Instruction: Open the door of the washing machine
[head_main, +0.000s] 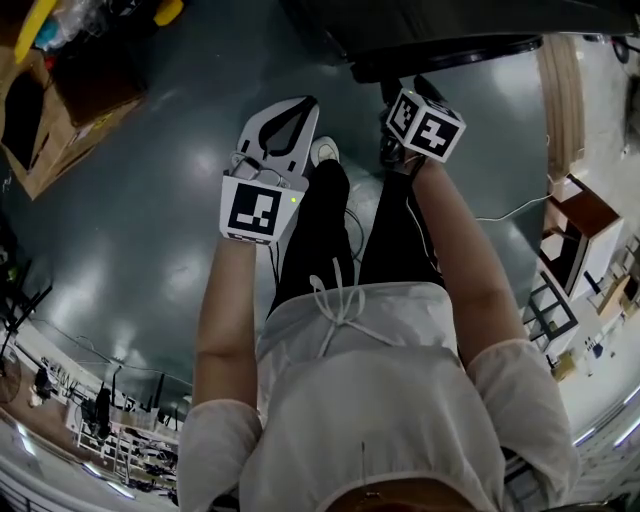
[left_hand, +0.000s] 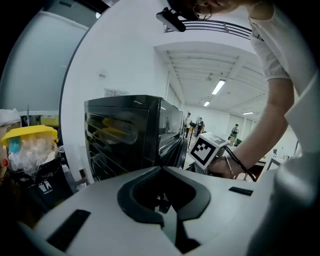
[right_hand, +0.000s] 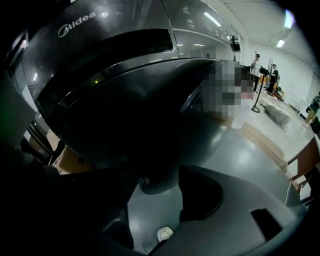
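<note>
The washing machine (right_hand: 115, 35) is a dark grey front-loader standing at the far side of the scene, its top and control strip filling the upper part of the right gripper view; in the head view only its dark lower edge shows at the far top. Its round door (right_hand: 135, 115) bulges out towards the camera and lies flush against the front, not yet swung out.

The right gripper (right_hand: 157, 197) points steeply down just below the door; its jaws are spread with a clear gap, and through that gap show the grey floor (head_main: 150, 220) and the toe of a white shoe (right_hand: 164, 233). A rounded dark part of the door's lower edge sits at the far end of the gap; whether either jaw touches it cannot be told.

The left gripper (head_main: 300, 108) hangs to the left, over the floor and apart from the machine; its jaws are pressed together with nothing between them.

A cardboard box (head_main: 60, 120) stands on the floor at the far left; a yellow-lidded container (left_hand: 30, 137) shows at the left of the left gripper view.
</note>
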